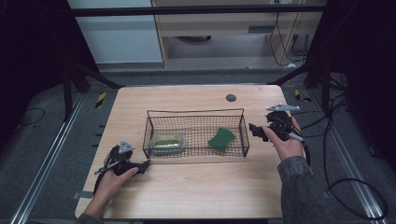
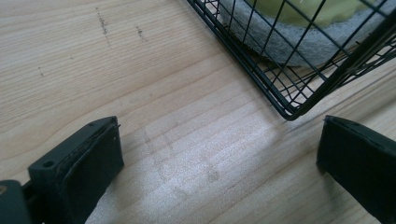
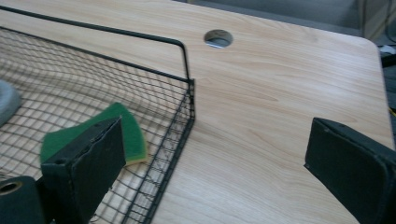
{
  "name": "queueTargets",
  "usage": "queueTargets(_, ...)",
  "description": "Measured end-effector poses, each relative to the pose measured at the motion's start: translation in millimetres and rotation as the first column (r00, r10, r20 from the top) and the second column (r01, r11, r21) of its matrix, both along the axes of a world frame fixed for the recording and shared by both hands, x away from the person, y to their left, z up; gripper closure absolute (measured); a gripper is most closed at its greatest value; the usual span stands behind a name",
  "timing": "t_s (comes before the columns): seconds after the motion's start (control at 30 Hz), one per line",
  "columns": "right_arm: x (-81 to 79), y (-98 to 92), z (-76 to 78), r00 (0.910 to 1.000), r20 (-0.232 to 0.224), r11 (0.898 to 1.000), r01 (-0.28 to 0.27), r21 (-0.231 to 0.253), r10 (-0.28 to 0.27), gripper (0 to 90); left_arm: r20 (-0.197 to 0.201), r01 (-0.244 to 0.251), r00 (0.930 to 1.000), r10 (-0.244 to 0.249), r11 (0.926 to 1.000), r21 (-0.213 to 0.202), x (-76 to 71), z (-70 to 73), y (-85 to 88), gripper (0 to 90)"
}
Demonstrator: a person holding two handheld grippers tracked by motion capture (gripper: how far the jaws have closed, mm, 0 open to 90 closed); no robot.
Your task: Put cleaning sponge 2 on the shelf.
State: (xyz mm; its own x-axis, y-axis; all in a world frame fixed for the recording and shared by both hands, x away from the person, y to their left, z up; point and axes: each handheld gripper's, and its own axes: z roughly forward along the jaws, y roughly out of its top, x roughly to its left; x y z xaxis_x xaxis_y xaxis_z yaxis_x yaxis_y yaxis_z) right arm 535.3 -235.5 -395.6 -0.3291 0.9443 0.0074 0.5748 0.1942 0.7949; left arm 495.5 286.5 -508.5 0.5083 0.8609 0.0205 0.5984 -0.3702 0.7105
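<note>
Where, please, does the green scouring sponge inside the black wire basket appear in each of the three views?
High view: green scouring sponge lies in the right half of the black wire basket.
Left gripper view: not in it.
Right gripper view: lower left, partly behind the gripper's left jaw.
Shared landmark: the basket's black rim.

My left tool point(image 1: 140, 166) is black, with a small grey three-cornered plate on top and a thin silver lever along its side. My right tool point(image 1: 256, 131) is black too, with a wider grey plate and a dark cable trailing off behind it. Up close, each jaw is a flat black block faced with a dark pad, with a small round hole in its edge. I wear a grey sleeve point(image 1: 299, 186) on my right arm.
</note>
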Motion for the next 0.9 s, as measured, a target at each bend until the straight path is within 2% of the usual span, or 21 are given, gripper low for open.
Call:
queueTargets(0.27,-4.7,-17.4,-18.3,0.9979,-0.022,0.998,0.062,0.021,-0.061,5.6,-0.002,-0.001,1.0,0.001,1.0,0.0,-1.3,0.0,0.7,0.0)
queueTargets(0.4,-5.3,-25.4,-30.4,0.9937,-0.054,0.995,0.099,0.022,-0.098,6.0,0.0,0.0,1.0,0.0,1.0,0.002,-1.2,0.1,0.9,0.0)
queueTargets(0.57,-6.8,-35.0,-48.0,0.9884,-0.101,0.993,0.116,0.016,-0.114,5.9,0.0,0.001,1.0,-0.001,1.0,0.003,-1.2,0.1,0.9,0.0)
queueTargets(0.9,-12.7,-46.6,-76.2,0.9755,-0.165,0.989,0.148,0.004,-0.145,6.7,-0.002,-0.001,1.0,0.001,1.0,0.0,-1.3,0.0,0.7,0.0)
